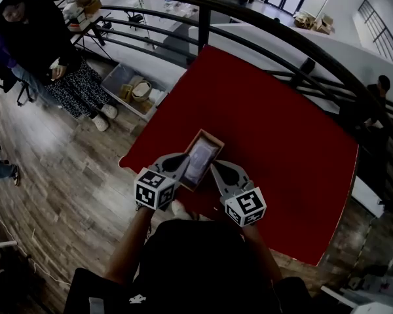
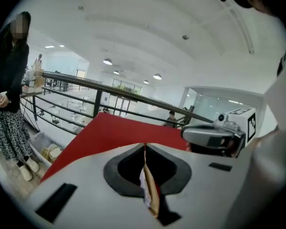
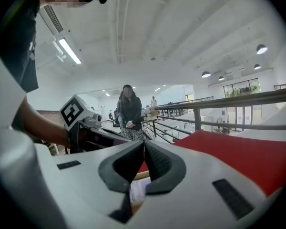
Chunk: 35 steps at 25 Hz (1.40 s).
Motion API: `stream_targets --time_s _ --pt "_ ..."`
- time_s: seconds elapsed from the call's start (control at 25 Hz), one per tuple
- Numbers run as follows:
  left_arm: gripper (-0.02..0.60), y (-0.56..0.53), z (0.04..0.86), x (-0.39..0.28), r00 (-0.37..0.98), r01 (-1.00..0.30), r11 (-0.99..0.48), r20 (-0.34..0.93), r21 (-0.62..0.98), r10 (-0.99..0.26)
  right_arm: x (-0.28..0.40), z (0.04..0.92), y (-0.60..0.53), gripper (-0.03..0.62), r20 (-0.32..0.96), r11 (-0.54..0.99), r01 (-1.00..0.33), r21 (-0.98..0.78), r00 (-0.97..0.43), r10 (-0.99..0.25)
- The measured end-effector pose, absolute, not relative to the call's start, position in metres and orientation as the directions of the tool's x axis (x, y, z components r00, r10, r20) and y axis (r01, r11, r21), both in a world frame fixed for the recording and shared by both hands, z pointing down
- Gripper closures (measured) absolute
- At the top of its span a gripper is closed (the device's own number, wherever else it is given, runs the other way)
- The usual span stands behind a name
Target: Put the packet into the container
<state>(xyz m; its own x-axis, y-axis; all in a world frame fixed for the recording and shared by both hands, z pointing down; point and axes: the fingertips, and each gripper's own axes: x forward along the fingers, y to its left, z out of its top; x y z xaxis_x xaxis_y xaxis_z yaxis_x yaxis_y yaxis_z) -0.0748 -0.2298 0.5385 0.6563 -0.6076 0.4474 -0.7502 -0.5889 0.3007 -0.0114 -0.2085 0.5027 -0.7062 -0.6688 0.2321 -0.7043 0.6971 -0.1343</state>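
The packet (image 1: 200,159) lies inside the container (image 1: 207,134), which is set near the table's (image 1: 281,142) near-left edge. The left gripper (image 1: 184,162) and right gripper (image 1: 215,168) are clenched at its sides, with nothing evidently held. Placement is judged complete, so a clean withdrawal is called for.

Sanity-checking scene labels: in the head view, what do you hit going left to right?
bystander in dark top → grey crate → left gripper → container → right gripper → person at the railing
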Motion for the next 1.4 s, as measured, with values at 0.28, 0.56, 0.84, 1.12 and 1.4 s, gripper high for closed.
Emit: stream_targets --time_s 0.28,0.56,0.84,1.12,1.4 --pt "0.572 -0.212 0.505 -0.096 0.636 -0.771 -0.569 0.309 0.286 -0.707 -0.018 0.476 -0.215 0.572 0.164 0.696 -0.704 -0.143 -0.710 -0.685" --pt "0.572 -0.194 0.475 -0.108 0.643 -0.762 -0.608 0.152 0.222 -0.750 -0.020 0.460 -0.209 0.573 0.118 0.698 -0.700 -0.149 -0.714 -0.690" --pt "0.572 -0.190 0.463 -0.102 0.650 -0.757 -0.624 0.118 0.197 -0.751 -0.020 0.450 -0.202 0.574 0.106 0.706 -0.700 -0.109 -0.714 -0.692" --pt "0.572 -0.190 0.463 -0.099 0.657 -0.751 -0.629 0.123 0.203 -0.744 -0.026 0.450 -0.199 0.574 0.115 0.728 -0.677 -0.111 -0.736 -0.667" --pt "0.572 -0.192 0.462 -0.104 0.654 -0.753 -0.627 0.118 0.200 -0.748 -0.030 0.453 -0.199 0.574 0.120 0.735 -0.669 -0.113 -0.743 -0.658"
